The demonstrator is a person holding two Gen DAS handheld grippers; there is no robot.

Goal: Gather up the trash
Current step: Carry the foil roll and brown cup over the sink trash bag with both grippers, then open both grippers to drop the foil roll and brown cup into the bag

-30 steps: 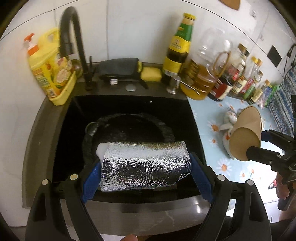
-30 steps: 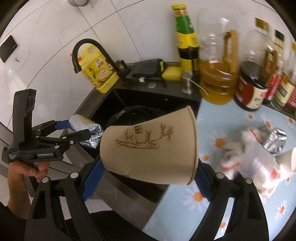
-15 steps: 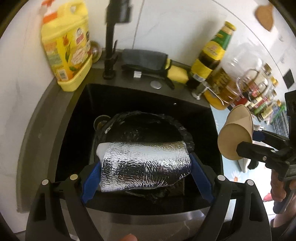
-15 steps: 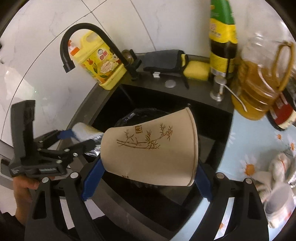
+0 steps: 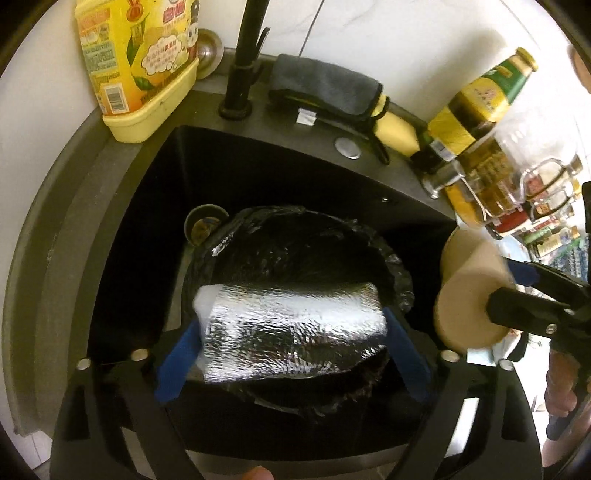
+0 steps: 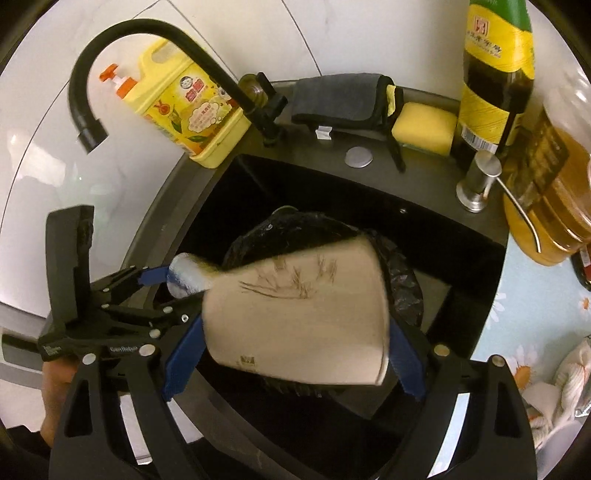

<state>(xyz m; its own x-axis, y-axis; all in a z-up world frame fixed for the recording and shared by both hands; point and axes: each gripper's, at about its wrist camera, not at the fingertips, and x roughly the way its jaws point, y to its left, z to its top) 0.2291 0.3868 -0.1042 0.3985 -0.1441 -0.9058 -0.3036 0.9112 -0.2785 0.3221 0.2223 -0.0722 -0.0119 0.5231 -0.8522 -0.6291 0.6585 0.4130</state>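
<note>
My left gripper (image 5: 291,334) has the foil-wrapped roll (image 5: 291,328) crosswise between its blue pads, over the mouth of the black-bagged bin (image 5: 391,258) standing in the dark sink (image 5: 122,229). The jaws have just been opening: there's a sliver of gap at the right pad, and the left end still looks to touch its pad, so I can't tell if it's gripped or already loose. My right gripper (image 6: 295,343) has the paper cup (image 6: 295,314) (tan, plant print, motion-blurred) on its side between its pads, rim to the right, also above the bin (image 6: 406,280). Its jaws have just been opening too, and the right pad stands slightly off the rim; I can't tell if the cup is held. Behind the sink: black faucet (image 6: 155,33), yellow detergent jug (image 6: 188,110), grey cloth (image 6: 340,96), yellow sponge (image 6: 423,127), oil bottles (image 6: 495,74).
</note>
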